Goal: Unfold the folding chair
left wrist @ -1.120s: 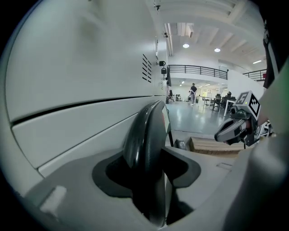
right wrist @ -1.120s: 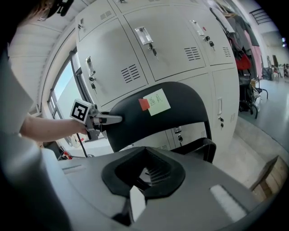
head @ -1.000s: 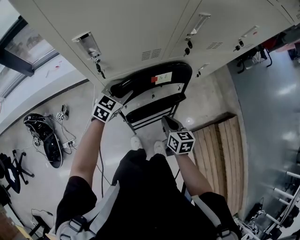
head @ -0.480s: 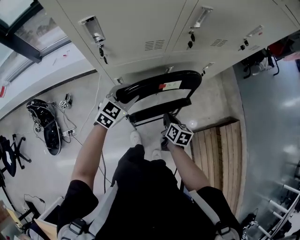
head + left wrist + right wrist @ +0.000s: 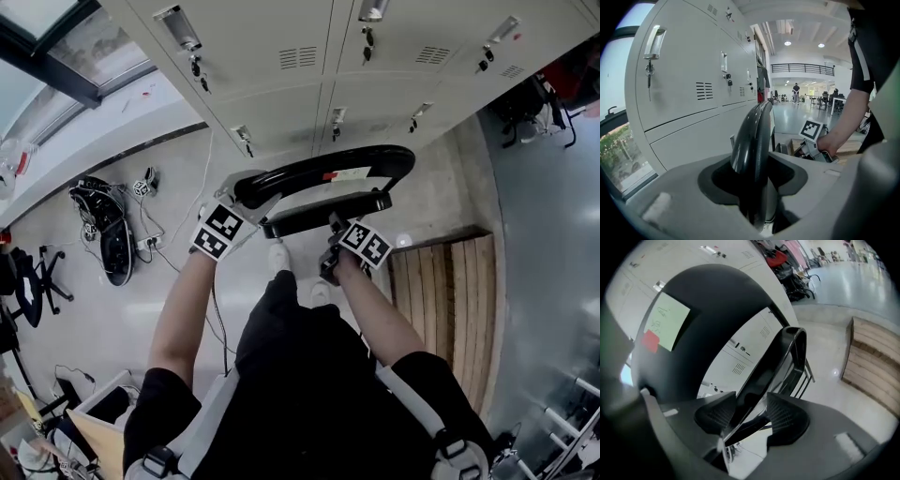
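Where left gripper [image 5: 242,195] clamps — chair backrest [image 5: 328,169].

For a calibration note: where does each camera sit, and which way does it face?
Head view: on the person's head, looking steeply down at the folding chair before the lockers; both arms and shoes show.
Left gripper view: on the left gripper, looking along jaws clamped on the backrest; the right hand shows.
Right gripper view: on the right gripper, jaws just opened around the seat edge; no body shows.
Shared: all three see chair and lockers.
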Motion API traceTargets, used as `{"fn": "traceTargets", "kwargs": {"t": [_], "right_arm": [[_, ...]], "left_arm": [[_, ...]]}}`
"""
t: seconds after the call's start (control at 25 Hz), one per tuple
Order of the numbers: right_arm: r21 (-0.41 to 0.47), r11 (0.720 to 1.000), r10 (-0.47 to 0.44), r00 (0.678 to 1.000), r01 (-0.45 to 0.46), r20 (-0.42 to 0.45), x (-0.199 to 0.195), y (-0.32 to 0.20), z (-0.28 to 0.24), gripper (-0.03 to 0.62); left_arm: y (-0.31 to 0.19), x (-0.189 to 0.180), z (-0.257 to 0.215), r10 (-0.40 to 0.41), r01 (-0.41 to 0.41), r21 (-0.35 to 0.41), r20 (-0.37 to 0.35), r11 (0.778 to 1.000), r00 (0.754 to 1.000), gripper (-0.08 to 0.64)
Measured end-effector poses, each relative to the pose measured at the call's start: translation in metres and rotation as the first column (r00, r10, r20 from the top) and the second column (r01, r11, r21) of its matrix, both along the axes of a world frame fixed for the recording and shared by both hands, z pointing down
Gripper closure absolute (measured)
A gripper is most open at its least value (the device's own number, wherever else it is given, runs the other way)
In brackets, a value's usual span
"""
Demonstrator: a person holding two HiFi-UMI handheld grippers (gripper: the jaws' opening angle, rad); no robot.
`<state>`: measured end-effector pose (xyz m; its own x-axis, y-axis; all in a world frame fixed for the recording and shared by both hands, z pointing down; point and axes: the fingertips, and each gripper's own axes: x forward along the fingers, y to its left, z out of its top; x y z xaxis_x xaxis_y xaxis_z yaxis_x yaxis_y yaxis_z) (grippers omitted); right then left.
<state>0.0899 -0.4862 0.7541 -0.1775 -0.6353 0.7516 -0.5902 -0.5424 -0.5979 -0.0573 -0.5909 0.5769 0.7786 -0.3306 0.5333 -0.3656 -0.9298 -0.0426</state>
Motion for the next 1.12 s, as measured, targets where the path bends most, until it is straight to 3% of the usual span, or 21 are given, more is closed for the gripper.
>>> {"fn": "traceTargets", "kwargs": {"t": [0.16, 0.48, 0.68, 0.76, 0.84, 1.12], "right_arm": [[-0.031, 0.996, 0.084, 0.991, -0.081, 0.100, -0.006, 0.005, 0.014, 0.347], [-0.100, 0.980, 0.180, 0.978, -0.170, 0.104, 0.003, 0.007, 0.035, 0.344], [-0.103, 0.983, 0.165, 0.977, -0.152, 0.132, -0.004, 0.002, 0.047, 0.373], [-0.068, 0.989, 0.144, 0.976, -0.134, 0.166, -0.005, -0.001, 0.048, 0.397], [-0.025, 0.994, 0.109, 0.978, -0.107, 0.177, -0.006, 0.002, 0.048, 0.380], [-0.013, 0.994, 0.106, 0.965, -0.106, 0.239, -0.010, 0.050, 0.059, 0.402]], "left_arm": [[0.025, 0.002, -0.001, 0.011, -0.011, 0.003, 0.008, 1.000, 1.000, 0.385], [0.052, 0.005, -0.002, 0.031, -0.031, 0.013, 0.013, 0.999, 0.999, 0.387], [0.059, 0.005, -0.002, 0.038, -0.038, 0.017, 0.004, 0.999, 0.999, 0.390], [0.057, 0.006, -0.001, 0.040, -0.040, 0.014, 0.000, 0.999, 0.999, 0.390], [0.056, 0.005, 0.000, 0.039, -0.039, 0.005, -0.003, 0.999, 0.999, 0.390], [0.043, -0.001, 0.010, 0.022, -0.021, -0.046, 0.003, 0.999, 1.000, 0.387]]}}
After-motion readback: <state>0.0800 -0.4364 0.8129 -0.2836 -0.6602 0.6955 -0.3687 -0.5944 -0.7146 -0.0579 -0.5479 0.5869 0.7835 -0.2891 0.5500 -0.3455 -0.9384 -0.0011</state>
